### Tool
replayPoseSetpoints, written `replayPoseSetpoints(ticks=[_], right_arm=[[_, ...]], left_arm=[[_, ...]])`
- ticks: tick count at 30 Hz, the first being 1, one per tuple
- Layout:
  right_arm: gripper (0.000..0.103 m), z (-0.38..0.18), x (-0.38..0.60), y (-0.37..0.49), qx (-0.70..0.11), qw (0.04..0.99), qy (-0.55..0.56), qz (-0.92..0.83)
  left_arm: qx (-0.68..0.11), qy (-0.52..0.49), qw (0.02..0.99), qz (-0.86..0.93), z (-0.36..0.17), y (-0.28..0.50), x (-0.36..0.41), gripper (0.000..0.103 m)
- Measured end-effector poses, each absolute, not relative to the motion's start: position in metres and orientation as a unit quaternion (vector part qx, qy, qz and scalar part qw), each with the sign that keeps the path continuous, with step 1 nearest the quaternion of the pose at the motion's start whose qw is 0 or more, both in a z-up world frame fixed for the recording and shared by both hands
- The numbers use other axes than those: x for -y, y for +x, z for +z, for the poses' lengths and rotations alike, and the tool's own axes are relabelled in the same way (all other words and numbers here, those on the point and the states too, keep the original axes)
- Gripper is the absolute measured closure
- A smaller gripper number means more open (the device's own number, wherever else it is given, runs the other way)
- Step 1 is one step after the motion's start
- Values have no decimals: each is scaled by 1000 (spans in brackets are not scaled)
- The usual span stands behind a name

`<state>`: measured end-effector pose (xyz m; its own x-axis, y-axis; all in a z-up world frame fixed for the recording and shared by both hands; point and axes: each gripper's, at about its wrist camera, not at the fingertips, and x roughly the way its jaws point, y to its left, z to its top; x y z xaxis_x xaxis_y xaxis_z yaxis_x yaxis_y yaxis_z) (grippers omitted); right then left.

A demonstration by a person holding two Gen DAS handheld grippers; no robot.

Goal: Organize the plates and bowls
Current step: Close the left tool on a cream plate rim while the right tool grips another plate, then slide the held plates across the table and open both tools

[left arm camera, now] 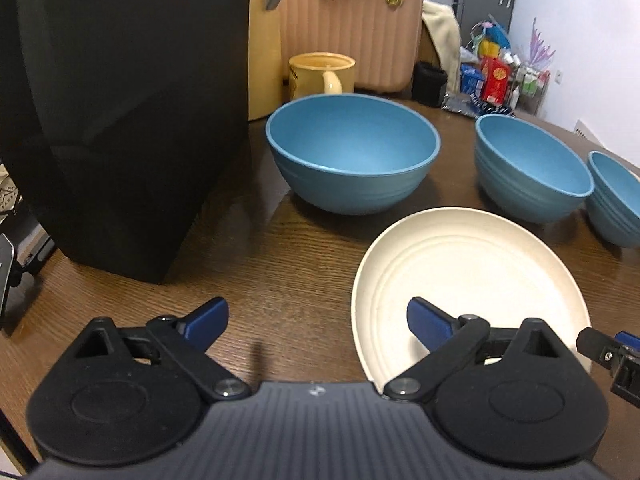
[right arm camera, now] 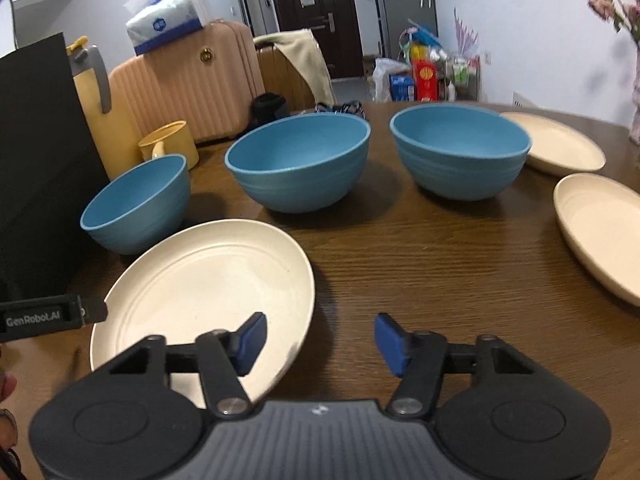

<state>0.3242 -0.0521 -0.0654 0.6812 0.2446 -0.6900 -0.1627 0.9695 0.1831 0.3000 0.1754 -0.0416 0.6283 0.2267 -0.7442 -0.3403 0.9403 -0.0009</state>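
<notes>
Three blue bowls on the wooden table [right arm camera: 400, 248], all empty: left bowl [right arm camera: 138, 204] at 10 o'clock, middle bowl [right arm camera: 298, 160] at 12, right bowl [right arm camera: 460, 150] at 1. Near plate [right arm camera: 200, 280] bare, two more plates [right arm camera: 560, 144] [right arm camera: 600, 232] at 2–3, bare. Left gripper [left arm camera: 318, 322] wide open, holding nothing. Right gripper [right arm camera: 320, 340] about half open, holding nothing.

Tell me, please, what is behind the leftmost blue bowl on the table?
Behind the leftmost blue bowl stand a yellow mug, a yellow jug and a pink suitcase. The bowl covers the mug's base.
</notes>
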Motion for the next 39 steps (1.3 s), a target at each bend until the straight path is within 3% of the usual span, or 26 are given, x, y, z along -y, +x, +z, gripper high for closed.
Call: replayPoseSetpoints(ticks=[6, 10, 15, 19, 30, 39], right_arm=[[62, -74, 49, 337, -398, 907, 67, 123], [66, -77, 46, 340, -403, 903, 69, 129], [72, -81, 44, 342, -407, 900, 73, 139], [75, -83, 43, 343, -409, 899, 74, 141], [91, -86, 47, 345, -409, 896, 94, 145], [94, -88, 55, 344, -410, 891, 123, 150]], left_arm=[[-426, -90, 886, 162, -52, 318, -179, 23], [-432, -98, 883, 158, -55, 321, -180, 32], [-440, -105, 879, 151, -59, 326, -180, 51], [-440, -111, 879, 144, -60, 329, -180, 55], [-435, -119, 884, 122, -60, 331, -176, 85], [-440, -115, 883, 116, -59, 330, -174, 88]])
